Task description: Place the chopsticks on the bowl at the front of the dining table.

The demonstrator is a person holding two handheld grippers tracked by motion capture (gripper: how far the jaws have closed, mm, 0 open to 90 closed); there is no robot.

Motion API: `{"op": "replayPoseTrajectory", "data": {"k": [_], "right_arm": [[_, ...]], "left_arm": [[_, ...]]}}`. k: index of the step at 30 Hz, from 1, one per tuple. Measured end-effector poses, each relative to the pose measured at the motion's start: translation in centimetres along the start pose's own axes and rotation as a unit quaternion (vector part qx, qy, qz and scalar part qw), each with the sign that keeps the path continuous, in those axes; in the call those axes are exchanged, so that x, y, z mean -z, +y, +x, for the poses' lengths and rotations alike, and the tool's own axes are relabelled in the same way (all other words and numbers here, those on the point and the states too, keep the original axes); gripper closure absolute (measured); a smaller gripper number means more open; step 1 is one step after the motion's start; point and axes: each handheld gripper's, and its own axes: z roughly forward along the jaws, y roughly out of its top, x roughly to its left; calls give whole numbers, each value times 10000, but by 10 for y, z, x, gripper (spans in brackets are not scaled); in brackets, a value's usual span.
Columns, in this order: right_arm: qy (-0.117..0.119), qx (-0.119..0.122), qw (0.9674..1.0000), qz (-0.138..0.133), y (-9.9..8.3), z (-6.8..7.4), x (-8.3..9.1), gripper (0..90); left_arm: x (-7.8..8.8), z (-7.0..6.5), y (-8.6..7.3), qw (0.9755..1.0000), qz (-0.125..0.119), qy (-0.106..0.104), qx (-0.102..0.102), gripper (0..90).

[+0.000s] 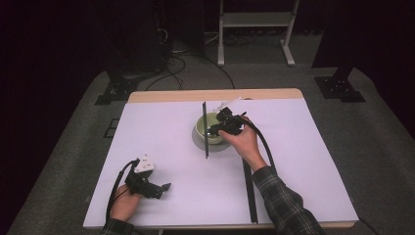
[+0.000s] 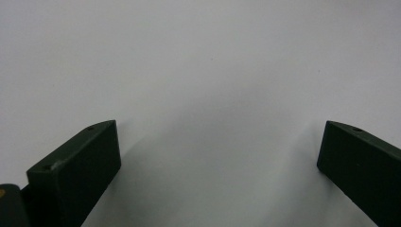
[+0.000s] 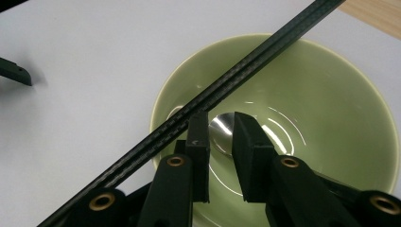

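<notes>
Right tool (image 3: 220,124) positioned over green bowl (image 3: 331,94), jaws pointed down into it, nearly closed with a narrow gap between; shiny metal spoon (image 3: 221,135) visible in that gap at bowl bottom, contact between pads and spoon not determinable, so grip state cannot be told. Bowl (image 1: 208,126) located at counter (image 1: 161,142) centre, toward far edge, resting on white counter cover. Thin black rod (image 3: 208,97) crossing bowl rim diagonally, just beside one jaw; in high view, rod (image 1: 205,129) seen running across bowl's left side. Second black rod (image 1: 249,191) lying flat on counter near right forearm, well apart from bowl. Left tool (image 1: 166,186) held low at near-left counter area, well apart from bowl; jaws spread wide, released, with bare white surface between
</notes>
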Motion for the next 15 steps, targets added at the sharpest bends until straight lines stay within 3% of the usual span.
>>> {"op": "replayPoseTrajectory", "data": {"k": [7,15], "right_arm": [[72,32,9998,-188,-1,6,22,764],[188,135,9994,-265,-21,20,42,764]], "left_arm": [[0,0,0,10000,0,2,-1,0],[0,0,0,10000,0,4,-6,0]]}}
